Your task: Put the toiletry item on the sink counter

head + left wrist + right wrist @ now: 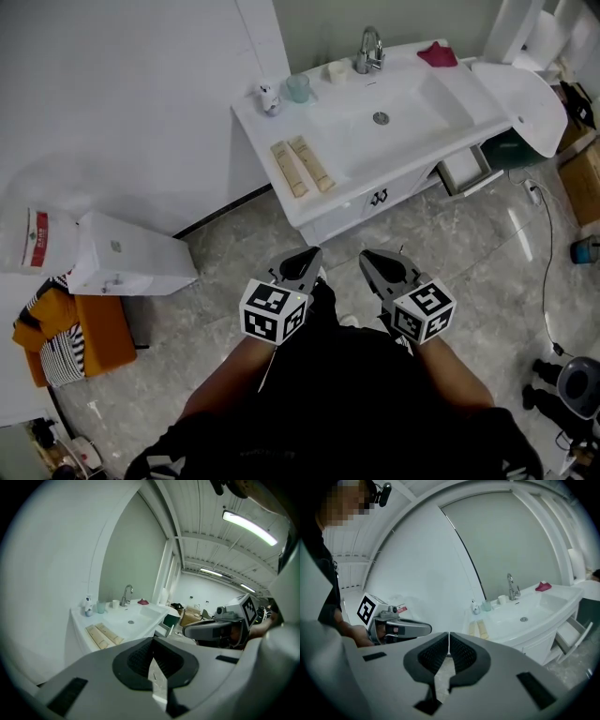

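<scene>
Two beige toiletry tubes (301,167) lie side by side on the left part of the white sink counter (267,127); they also show in the left gripper view (104,635) and the right gripper view (478,629). Both grippers hang side by side over the floor in front of the vanity, close to the person's body. My left gripper (305,255) (152,641) is shut with nothing in it. My right gripper (373,258) (449,634) is shut and empty too. Neither touches the counter.
On the counter stand a faucet (370,49), a cup (297,87), a small bottle (268,97) and a red item (438,54). A vanity drawer (466,169) hangs open. A white box (131,255) and an orange stool (94,336) sit on the floor at left.
</scene>
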The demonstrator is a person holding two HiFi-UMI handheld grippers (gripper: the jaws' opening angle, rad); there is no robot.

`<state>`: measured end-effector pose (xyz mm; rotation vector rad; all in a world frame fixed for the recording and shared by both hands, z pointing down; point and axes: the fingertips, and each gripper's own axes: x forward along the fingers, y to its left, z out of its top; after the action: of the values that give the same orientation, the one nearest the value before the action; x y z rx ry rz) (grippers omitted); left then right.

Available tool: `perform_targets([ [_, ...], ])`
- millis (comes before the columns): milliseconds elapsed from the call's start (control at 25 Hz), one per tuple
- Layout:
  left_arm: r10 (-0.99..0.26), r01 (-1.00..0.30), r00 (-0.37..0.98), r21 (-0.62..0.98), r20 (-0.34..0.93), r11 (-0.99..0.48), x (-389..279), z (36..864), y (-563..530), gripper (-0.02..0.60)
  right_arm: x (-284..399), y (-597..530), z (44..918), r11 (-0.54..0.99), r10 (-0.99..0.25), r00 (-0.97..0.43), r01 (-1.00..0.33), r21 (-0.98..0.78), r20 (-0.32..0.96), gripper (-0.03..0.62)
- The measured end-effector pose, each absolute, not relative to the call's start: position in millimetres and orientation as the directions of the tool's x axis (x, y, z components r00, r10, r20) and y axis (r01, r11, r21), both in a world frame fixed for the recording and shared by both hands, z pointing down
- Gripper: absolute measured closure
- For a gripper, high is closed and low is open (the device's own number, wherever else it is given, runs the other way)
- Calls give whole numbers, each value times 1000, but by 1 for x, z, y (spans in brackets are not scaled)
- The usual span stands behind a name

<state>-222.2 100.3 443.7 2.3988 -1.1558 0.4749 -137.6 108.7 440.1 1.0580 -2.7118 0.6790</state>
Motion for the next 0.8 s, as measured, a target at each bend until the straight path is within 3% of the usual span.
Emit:
perform_targets([
  [240,-652,-805,582,231,487,-546,-243,450,43,578,-157,54,447,655,-581,-743,-669,-351,333,589],
  [800,-605,-824,547,246,578,-510,-304,504,-67,578,-216,-74,510,669,-481,-687,-689,-278,545,589],
])
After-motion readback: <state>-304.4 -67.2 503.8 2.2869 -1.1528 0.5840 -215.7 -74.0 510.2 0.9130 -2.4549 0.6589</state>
